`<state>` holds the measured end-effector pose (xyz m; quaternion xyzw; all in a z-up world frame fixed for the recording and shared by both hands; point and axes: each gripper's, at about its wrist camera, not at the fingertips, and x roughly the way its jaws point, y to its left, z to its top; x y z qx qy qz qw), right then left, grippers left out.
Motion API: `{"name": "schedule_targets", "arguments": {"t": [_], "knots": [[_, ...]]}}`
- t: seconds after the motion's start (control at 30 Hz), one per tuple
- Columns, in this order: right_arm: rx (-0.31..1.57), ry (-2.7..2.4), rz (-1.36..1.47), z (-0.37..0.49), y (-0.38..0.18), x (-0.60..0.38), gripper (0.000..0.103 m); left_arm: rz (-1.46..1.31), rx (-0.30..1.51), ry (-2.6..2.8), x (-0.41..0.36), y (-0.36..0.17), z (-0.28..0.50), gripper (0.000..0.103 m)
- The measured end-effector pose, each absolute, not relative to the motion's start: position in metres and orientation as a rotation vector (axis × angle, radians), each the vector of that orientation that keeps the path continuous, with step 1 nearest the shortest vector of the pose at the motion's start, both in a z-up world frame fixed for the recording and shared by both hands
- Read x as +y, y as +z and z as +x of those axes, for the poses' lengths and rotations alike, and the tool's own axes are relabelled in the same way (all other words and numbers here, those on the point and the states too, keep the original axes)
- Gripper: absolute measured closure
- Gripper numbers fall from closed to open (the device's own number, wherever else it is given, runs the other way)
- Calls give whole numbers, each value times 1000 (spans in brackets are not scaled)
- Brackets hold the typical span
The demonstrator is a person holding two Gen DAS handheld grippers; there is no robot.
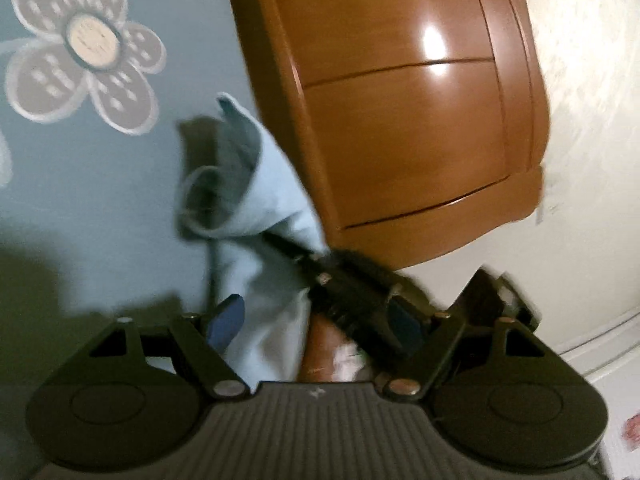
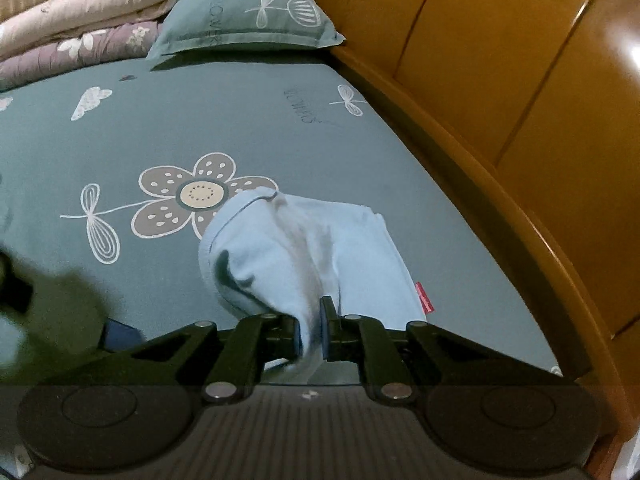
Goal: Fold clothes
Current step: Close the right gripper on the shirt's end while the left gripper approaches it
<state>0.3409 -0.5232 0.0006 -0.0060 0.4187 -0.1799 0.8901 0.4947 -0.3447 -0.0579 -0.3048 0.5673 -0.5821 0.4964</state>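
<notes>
Right wrist view: right gripper pinched tight on bunched edge of light blue garment, cloth squeezed between pads. Garment trails away from gripper across teal flowered bedsheet, just beside printed flower, small red tag on side toward wooden headboard. Pillow beyond flower, against headboard. Left wrist view, blurred: left gripper spread wide, pads clear of cloth, garment hanging between them.
</notes>
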Motion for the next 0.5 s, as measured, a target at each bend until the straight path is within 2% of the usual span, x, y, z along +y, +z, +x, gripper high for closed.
{"name": "schedule_targets", "arguments": {"t": [0.33,0.5], "knots": [[805,-340,22,322,-4,-525,90,-1030,1488,-1266,-400,-98,500,21],[806,-337,-14,320,-14,-518,90,-1007,1407,-1109,-409,-102,504,21]]}}
